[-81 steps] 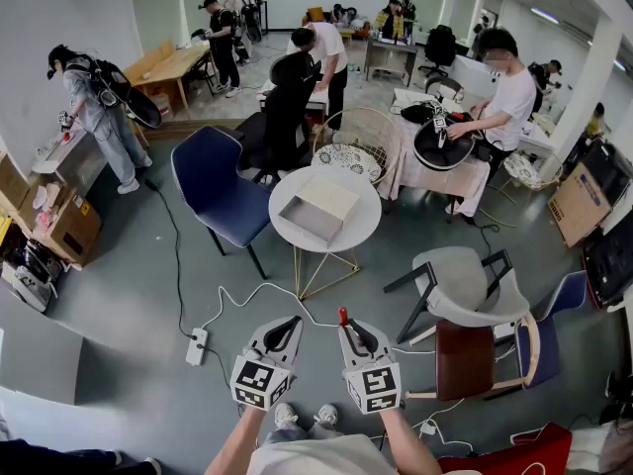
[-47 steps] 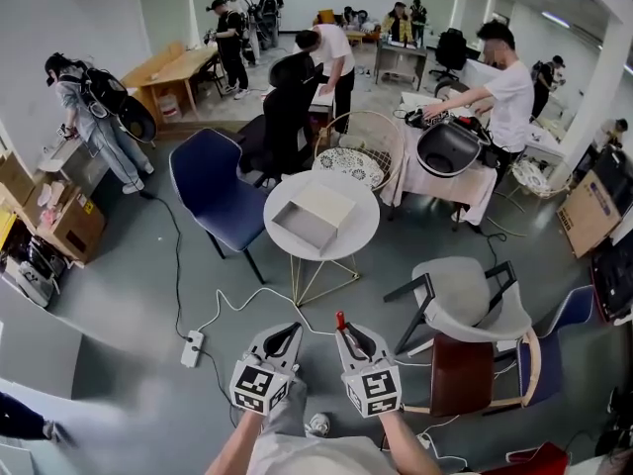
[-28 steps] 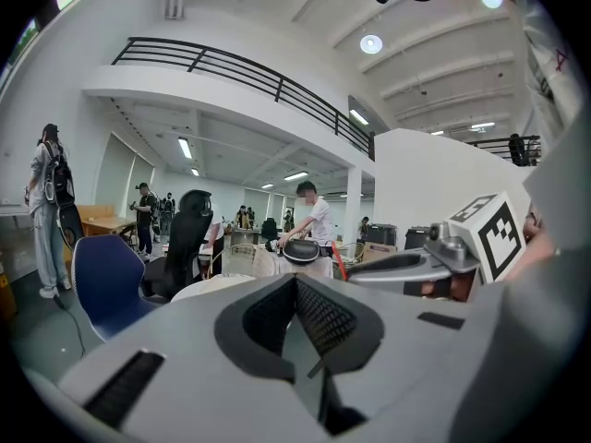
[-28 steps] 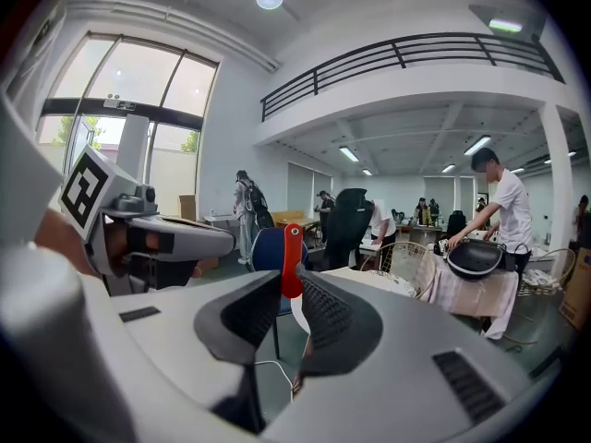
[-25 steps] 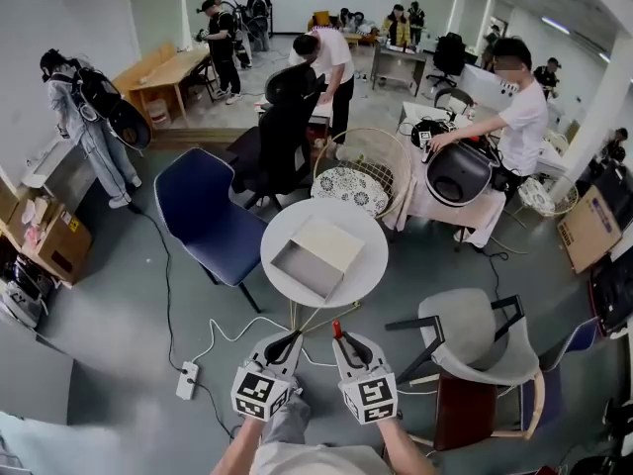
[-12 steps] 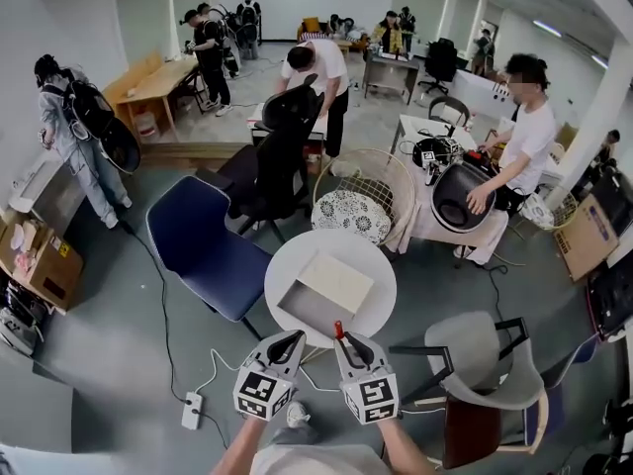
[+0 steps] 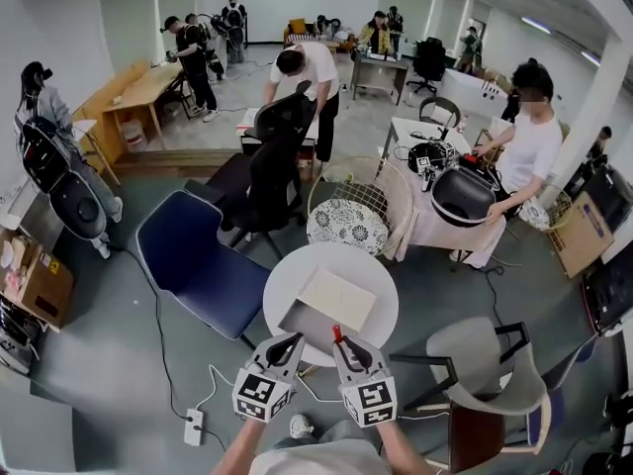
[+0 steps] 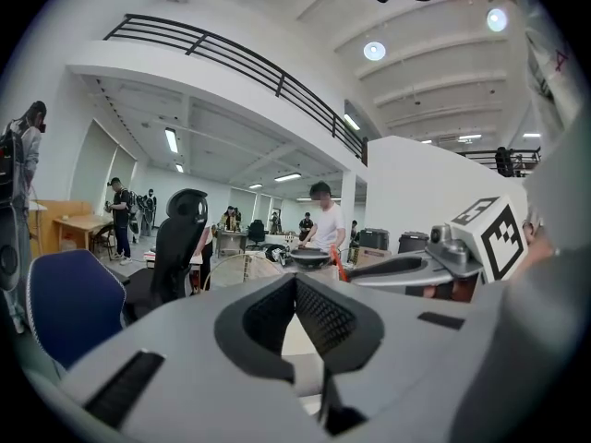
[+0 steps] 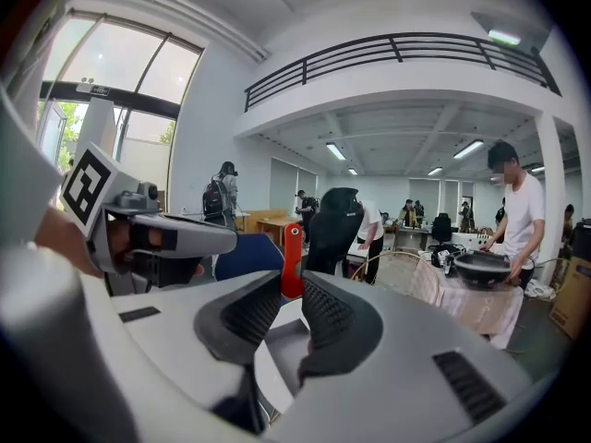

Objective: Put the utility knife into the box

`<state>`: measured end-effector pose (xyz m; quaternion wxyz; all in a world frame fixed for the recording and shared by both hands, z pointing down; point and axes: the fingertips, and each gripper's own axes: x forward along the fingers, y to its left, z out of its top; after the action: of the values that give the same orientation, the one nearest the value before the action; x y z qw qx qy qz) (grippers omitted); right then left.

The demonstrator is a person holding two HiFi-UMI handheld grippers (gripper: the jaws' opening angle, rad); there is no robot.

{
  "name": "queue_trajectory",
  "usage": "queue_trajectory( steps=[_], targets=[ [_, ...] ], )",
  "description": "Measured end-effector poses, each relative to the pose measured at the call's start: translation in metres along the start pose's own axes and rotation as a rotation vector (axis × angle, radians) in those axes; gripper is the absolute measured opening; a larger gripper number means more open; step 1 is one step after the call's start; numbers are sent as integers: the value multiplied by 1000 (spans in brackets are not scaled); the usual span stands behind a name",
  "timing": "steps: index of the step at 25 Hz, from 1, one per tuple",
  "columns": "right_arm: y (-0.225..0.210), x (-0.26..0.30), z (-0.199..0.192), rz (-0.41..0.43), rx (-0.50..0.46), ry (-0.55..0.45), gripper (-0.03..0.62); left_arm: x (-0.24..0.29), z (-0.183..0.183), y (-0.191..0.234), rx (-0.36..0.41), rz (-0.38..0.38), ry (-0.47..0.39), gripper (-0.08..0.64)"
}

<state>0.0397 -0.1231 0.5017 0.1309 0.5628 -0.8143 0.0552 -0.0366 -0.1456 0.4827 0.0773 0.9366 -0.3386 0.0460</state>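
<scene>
A red utility knife (image 9: 292, 258) stands upright between the pads of my right gripper (image 9: 292, 282), which is shut on it; its red tip (image 7: 336, 332) pokes above the right gripper (image 7: 340, 341) in the head view. The open grey cardboard box (image 7: 331, 305) lies on the round white table (image 7: 378, 283), just beyond both grippers' tips. My left gripper (image 7: 294, 339) hovers beside the right one at the table's near edge, jaws together and empty (image 8: 295, 279). Part of the box (image 9: 280, 340) shows low between the right jaws.
A blue chair (image 7: 193, 265) stands left of the table and a grey armchair (image 7: 485, 354) to its right. Behind the table are a wicker chair (image 7: 361, 206) and a black office chair (image 7: 269, 161). A power strip (image 7: 195, 427) and cables lie on the floor. Several people work farther off.
The table and box have come much closer, from mid-room to just past the gripper tips. Both grippers keep the same pose, the right still holding the knife.
</scene>
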Motion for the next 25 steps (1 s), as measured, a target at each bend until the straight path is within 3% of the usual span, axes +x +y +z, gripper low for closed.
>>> queue_trajectory(
  steps=[8, 25],
  targets=[
    [-10, 14, -9, 5, 21, 21, 80, 15, -14, 5, -17, -10, 40, 12],
    [-63, 79, -26, 90, 51, 62, 80, 78, -26, 49, -59, 80, 85, 12]
  ],
)
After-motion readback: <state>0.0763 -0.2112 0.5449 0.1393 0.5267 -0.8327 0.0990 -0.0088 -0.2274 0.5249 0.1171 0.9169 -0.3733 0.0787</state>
